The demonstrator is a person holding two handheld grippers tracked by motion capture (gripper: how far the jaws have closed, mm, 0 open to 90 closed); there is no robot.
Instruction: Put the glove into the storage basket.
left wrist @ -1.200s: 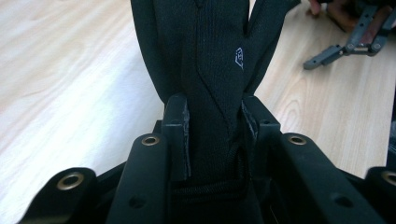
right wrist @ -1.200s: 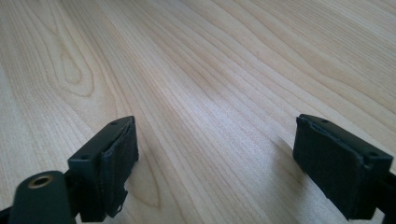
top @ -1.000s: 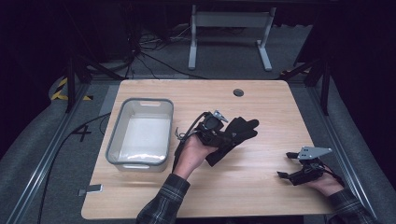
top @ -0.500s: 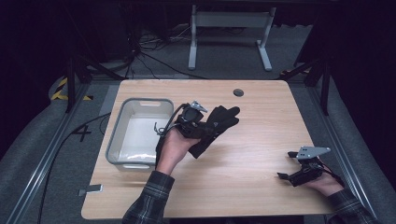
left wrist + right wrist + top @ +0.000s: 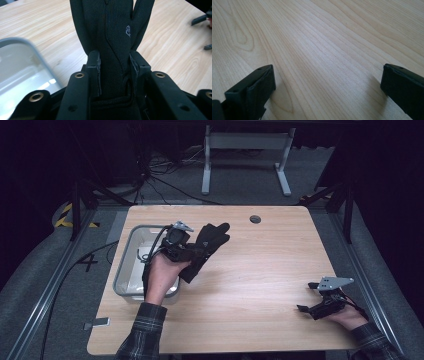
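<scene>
A black glove (image 5: 211,239) hangs over the table just right of the clear plastic bin (image 5: 124,266). My left gripper (image 5: 192,252) is shut on its cuff end. In the left gripper view the two pads squeeze the glove (image 5: 112,35) between them, its fingers pointing away, with the bin's rim (image 5: 27,43) at the left. My right gripper (image 5: 306,296) rests low at the table's right front. Its jaws have just been opening and now stand wide apart, open, with bare wood between them in the right gripper view (image 5: 327,80).
The wooden table (image 5: 260,270) has a round cable hole (image 5: 255,219) near its far edge. A small grey clip (image 5: 97,323) sits at the front left edge. A white stand (image 5: 245,150) and cables lie on the floor beyond.
My left hand has carried the glove leftward and slightly up, from the table's middle to beside the bin. The right hand has stayed put.
</scene>
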